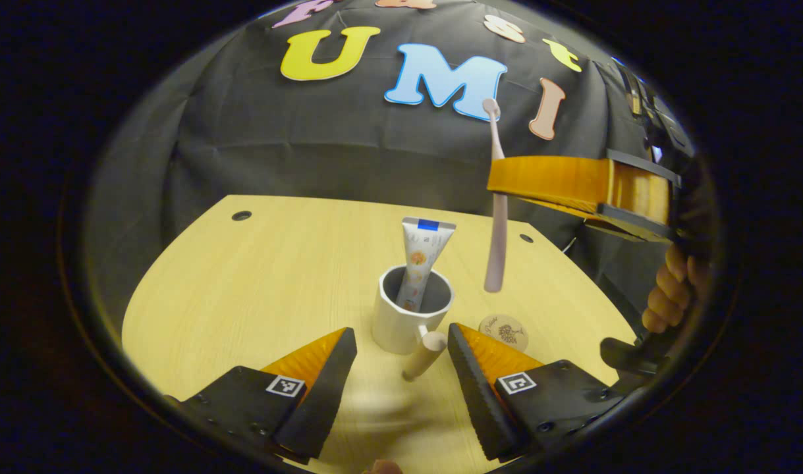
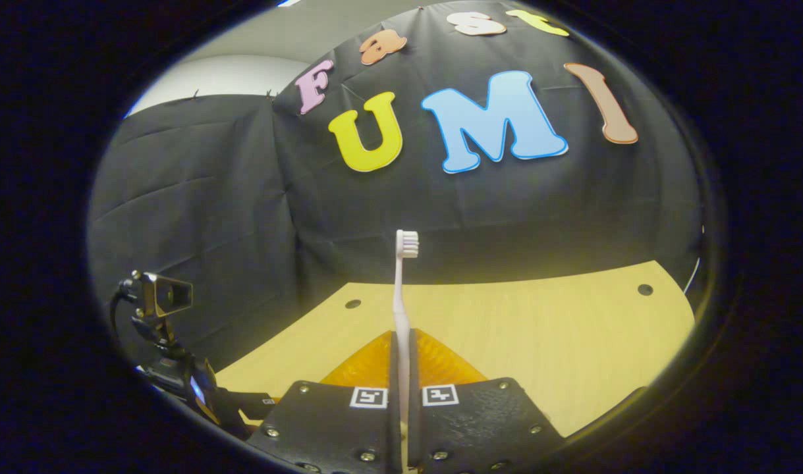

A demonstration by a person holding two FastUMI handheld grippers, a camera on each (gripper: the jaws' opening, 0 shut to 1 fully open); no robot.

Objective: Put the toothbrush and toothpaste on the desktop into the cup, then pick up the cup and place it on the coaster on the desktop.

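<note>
A white cup (image 1: 401, 322) stands on the wooden desktop (image 1: 256, 276) with the toothpaste tube (image 1: 421, 253) upright inside it. The cup's wooden handle (image 1: 422, 355) points toward me, between the spread fingers of my left gripper (image 1: 401, 359), which is open and not pressing on it. My right gripper (image 1: 506, 181) comes in from the right, above the table. It is shut on the pale toothbrush (image 1: 497, 230), which hangs upright with its lower end just right of the cup's rim. In the right gripper view the toothbrush (image 2: 401, 296) rises, bristles up, from my shut right gripper (image 2: 401, 339).
A round coaster (image 1: 503, 331) lies on the desktop just right of the cup. A hand (image 1: 668, 289) holds the right gripper at the far right. The left gripper's camera mount (image 2: 157, 296) shows at the left. Small holes (image 1: 241, 215) mark the table's far corners.
</note>
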